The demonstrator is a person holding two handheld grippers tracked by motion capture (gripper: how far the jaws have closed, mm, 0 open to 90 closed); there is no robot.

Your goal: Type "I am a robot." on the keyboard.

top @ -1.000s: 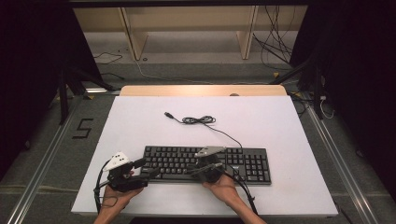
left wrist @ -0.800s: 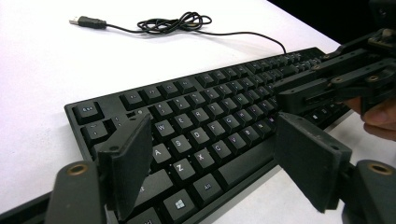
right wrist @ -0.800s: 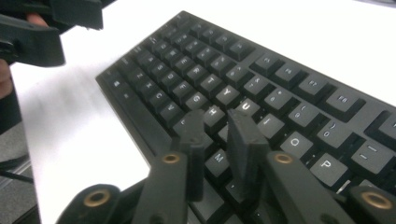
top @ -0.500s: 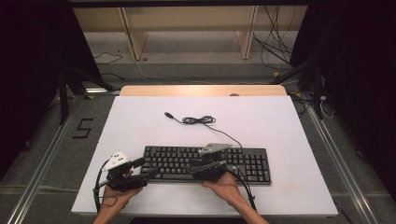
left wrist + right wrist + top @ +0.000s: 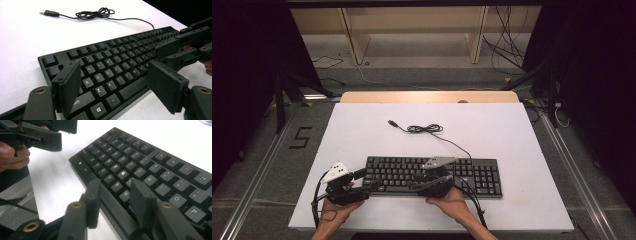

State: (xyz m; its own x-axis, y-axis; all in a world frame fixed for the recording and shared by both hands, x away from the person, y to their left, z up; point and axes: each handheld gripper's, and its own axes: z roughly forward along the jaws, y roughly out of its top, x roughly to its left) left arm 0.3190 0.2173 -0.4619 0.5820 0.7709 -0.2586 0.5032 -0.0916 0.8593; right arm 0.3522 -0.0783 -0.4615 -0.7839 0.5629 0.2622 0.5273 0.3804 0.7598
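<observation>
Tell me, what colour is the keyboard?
Black, with pale letters on the keys; the keyboard shows best in the left gripper view.

Both forearms enter from the near edge, each hand wrapped around a black two-jaw gripper. The left gripper points toward the right one, its jaws spread wide with nothing pressed between the pads. The right gripper points back at it, its jaws partly apart, having just been closing a little, the pads gripping nothing.

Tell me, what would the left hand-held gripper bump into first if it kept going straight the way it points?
Probably the black keyboard: the left hand-held gripper points over its near left keys. Depth is hard to judge.
</observation>
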